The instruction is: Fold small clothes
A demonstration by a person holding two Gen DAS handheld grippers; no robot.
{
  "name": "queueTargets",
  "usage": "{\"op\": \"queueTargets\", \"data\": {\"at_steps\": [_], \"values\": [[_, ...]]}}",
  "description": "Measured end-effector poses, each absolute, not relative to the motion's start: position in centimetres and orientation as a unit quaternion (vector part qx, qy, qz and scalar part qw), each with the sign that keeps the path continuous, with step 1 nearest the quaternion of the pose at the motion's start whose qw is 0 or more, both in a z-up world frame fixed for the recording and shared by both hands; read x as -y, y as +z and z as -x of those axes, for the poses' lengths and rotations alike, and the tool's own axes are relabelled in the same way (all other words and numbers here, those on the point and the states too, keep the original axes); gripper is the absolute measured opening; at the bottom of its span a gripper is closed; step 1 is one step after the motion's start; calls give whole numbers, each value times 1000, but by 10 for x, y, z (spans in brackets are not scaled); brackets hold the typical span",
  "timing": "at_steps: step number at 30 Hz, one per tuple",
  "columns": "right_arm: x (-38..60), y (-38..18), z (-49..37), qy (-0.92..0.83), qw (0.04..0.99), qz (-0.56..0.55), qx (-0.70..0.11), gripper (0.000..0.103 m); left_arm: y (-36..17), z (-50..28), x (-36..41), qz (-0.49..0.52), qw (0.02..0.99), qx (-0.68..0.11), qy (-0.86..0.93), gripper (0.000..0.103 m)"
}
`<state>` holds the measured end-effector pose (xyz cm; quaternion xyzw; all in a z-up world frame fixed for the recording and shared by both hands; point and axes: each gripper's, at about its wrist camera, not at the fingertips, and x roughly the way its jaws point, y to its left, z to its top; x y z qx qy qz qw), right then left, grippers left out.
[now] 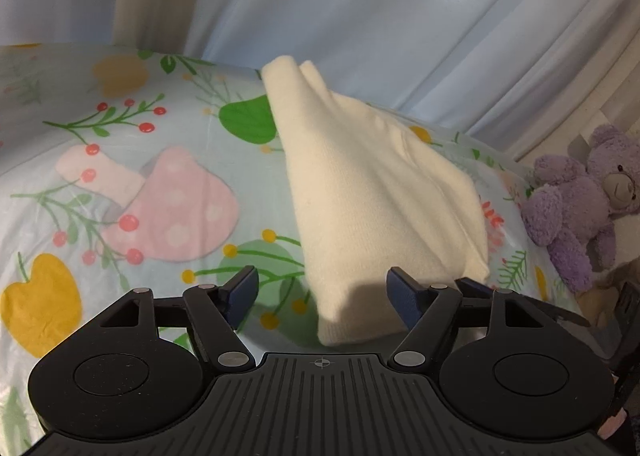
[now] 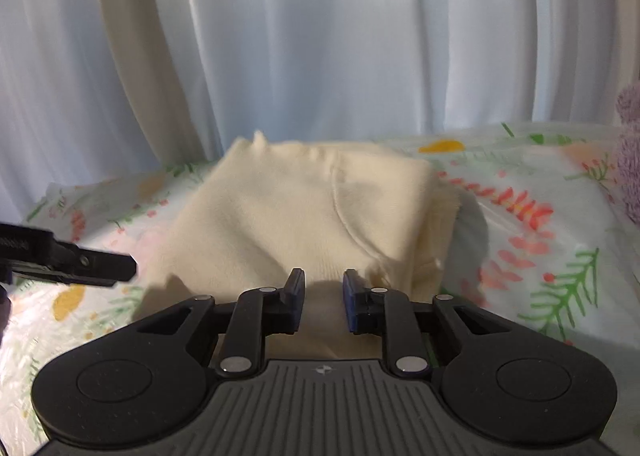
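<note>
Left gripper (image 1: 322,292): I read the ribbed black plastic body with a small crosshair mark, and its blue-padded fingers (image 1: 242,292) stand wide apart, gripping nothing. The near hem of the cream knitted garment, folded into a soft tapering bundle (image 1: 380,195), lies between the fingertips and beneath them. It runs on ahead of the fingers and narrows to two rounded ends at the far end.

Right gripper (image 2: 324,296): the fingers stand narrow, with a small gap between the pads. Cream fabric shows in that gap, but I cannot tell whether the pads touch it. A curved seam crosses the garment's top layer.

The garment rests on a glossy pale-blue sheet printed with mushrooms, berries and leaves (image 1: 120,175). Right of the left fingers sits a fuzzy purple plush bear (image 1: 580,195). Beyond everything hangs a pleated white curtain (image 1: 360,15).
</note>
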<state>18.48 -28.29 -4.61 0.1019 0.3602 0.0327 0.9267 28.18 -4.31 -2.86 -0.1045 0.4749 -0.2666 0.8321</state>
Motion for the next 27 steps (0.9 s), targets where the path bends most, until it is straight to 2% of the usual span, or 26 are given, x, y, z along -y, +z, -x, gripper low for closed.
{"op": "queueTargets", "data": {"at_steps": [4,8,10,12,13,14,15,21,25,27], "values": [[295,-33,-176,40,927,-115,-356,7,-34,-285,47,87,825,-487,-273,76],[326,-23,-181,54,916,-214,-336,18,-29,-296,41,102,821,-484,-285,78],[340,-24,-190,56,906,-259,-331,21,-27,-307,40,119,817,-479,-297,82],[351,-25,-199,42,900,-285,-328,21,-29,-317,41,126,818,-483,-287,82],[353,-24,-201,25,899,-284,-331,31,-30,-320,41,124,819,-484,-283,82],[356,-20,-202,-1,904,-268,-332,52,-31,-322,42,122,819,-485,-282,82],[356,-18,-202,-9,910,-255,-328,57,-31,-323,42,122,819,-485,-282,82],[358,-23,-214,25,900,-266,-345,57,-43,-331,48,145,809,-497,-279,84],[336,-27,-228,45,901,-224,-368,56,-43,-333,52,144,808,-497,-282,84],[328,-30,-234,39,906,-195,-374,47,-41,-333,56,134,812,-493,-284,84]]}}
